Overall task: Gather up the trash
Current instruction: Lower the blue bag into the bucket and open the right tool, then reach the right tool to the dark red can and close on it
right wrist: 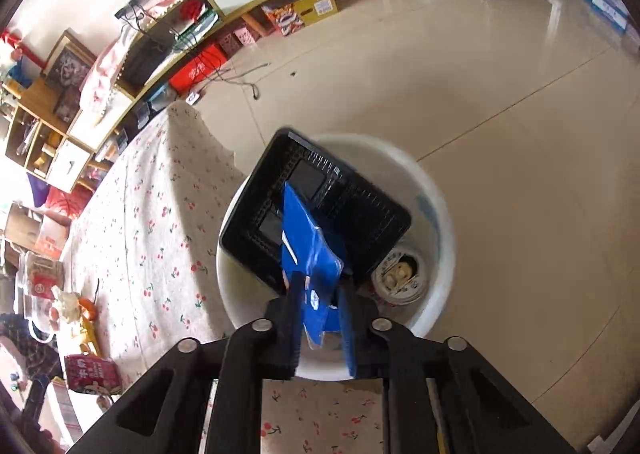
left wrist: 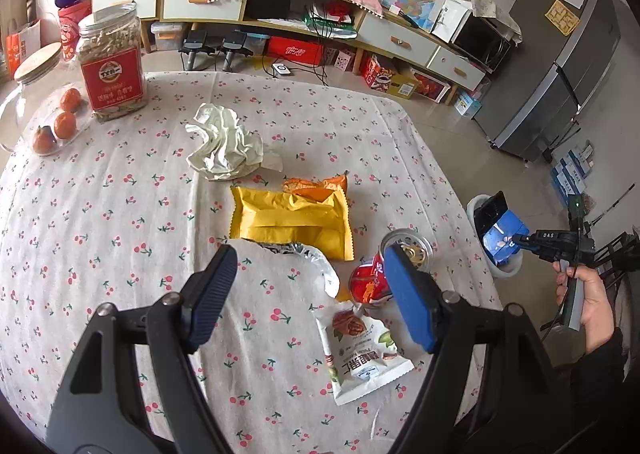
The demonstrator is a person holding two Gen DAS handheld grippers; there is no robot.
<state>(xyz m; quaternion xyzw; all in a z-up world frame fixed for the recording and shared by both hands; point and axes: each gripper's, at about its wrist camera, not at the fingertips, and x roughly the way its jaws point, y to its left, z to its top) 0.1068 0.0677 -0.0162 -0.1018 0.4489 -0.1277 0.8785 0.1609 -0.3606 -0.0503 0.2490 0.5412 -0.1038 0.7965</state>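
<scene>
Over the cherry-print table, my left gripper [left wrist: 310, 258] stands open above a torn silver-lined wrapper [left wrist: 308, 254]. Around it lie a yellow wrapper [left wrist: 292, 222], an orange wrapper [left wrist: 316, 186], crumpled white paper [left wrist: 224, 146], a red can [left wrist: 372, 282] and a white nut packet [left wrist: 364, 354]. My right gripper [right wrist: 322, 286] is shut on a blue wrapper [right wrist: 312, 246] over the white bin [right wrist: 440, 222] on the floor beside the table. A black tray [right wrist: 360, 206] and a round cup [right wrist: 400, 274] lie in the bin. The left wrist view shows the right gripper [left wrist: 520, 240] above the bin [left wrist: 508, 270].
A seed jar [left wrist: 112, 66], a glass jar with a wooden lid [left wrist: 36, 62] and a dish of oranges [left wrist: 60, 126] stand at the table's far left. A person's hand [left wrist: 592, 294] holds the right gripper. A fridge [left wrist: 560, 54] and a low cabinet [left wrist: 400, 38] line the wall.
</scene>
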